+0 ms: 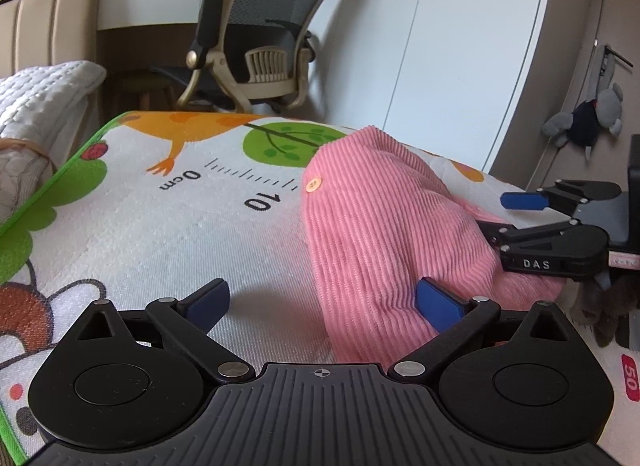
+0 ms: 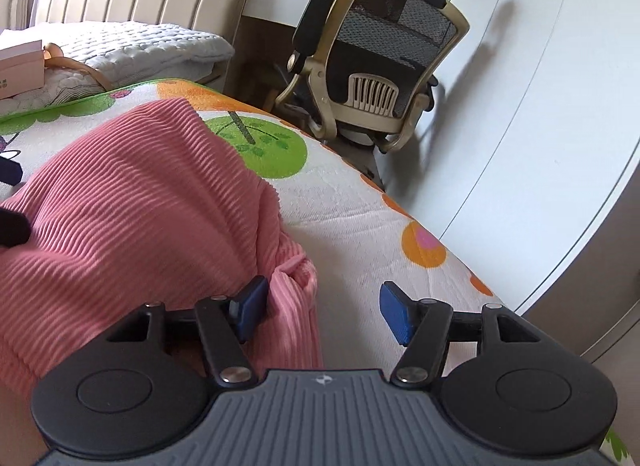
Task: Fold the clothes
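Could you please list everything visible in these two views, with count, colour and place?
Corduroy garment: one, pink, bunched on the mat.
Button: one, orange, on the garment.
Play mat: one, white with cartoon prints, under the garment.
Office chair: one, beige and black, beyond the mat.
Quilt: one, white, left background.
Box: one, pink, on the bedding.
Plush toy: one, grey, hanging at right.
Left gripper: open, blue fingers, at the garment's edge.
Right gripper: open, a fold between the fingers.
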A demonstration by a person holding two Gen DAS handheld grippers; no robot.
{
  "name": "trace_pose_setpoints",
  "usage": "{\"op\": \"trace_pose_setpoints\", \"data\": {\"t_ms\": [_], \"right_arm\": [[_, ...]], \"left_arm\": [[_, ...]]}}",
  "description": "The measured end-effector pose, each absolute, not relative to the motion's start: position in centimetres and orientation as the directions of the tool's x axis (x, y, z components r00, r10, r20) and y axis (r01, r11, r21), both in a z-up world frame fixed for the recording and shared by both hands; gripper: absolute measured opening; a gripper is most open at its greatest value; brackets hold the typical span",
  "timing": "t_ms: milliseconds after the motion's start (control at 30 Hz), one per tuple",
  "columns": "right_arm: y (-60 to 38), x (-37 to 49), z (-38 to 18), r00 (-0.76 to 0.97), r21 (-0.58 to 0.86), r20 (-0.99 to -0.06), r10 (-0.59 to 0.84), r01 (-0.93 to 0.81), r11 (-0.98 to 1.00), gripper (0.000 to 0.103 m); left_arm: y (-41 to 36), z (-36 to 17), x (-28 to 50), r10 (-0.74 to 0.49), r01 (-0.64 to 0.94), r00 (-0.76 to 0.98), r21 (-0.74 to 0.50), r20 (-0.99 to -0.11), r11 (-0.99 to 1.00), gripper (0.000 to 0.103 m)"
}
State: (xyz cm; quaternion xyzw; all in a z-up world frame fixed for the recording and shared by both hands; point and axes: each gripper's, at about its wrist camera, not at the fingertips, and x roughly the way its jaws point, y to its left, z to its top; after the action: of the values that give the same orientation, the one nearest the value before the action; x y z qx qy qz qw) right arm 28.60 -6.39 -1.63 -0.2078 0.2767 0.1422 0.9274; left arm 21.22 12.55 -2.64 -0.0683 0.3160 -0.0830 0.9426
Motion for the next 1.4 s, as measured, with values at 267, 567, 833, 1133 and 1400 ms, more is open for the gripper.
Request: {"op": "trace_pose_setpoints", "data": {"t_ms": [267,567,833,1133,1400], "right_arm": [[-7.1,26.8,-1.1,0.82,-0.301,-0.551,0.154,-0.367,0.88,0.061],[-6.1,22.0,0.9,0.727,-0.114,-0.508,0.463,-0.589,0.8,0.061],[-5.6,22.1,-0.7,0.691,-0.094,-0.547,0.472,-0.611,0.786,0.062],[-6.3,19.6,0.2,0.719,-0.121,-0.497,0.485,-0.611,0.782,0.072],[-9.4,18.2,0.8,0.772,-0.252,-0.484,0.411,-0.573,0.78,0.082]], "left_arm": [[12.5,-2.7,21.3,-0.199,0.114,0.788,-0.179,-0.583,0.977,0.103],[12.2,-0.1,21.1,-0.216,0.151,0.826,-0.165,-0.521,0.975,0.103],[11.3,3.5,24.0,-0.533,0.399,0.768,-0.386,-0.354,0.832,0.103],[10.8,-0.5,32.2,-0.521,0.22,0.708,-0.551,-0.478,0.805,0.103],[11.6,1.8,23.0,-0.439,0.305,0.758,-0.332,-0.482,0.892,0.103]]}}
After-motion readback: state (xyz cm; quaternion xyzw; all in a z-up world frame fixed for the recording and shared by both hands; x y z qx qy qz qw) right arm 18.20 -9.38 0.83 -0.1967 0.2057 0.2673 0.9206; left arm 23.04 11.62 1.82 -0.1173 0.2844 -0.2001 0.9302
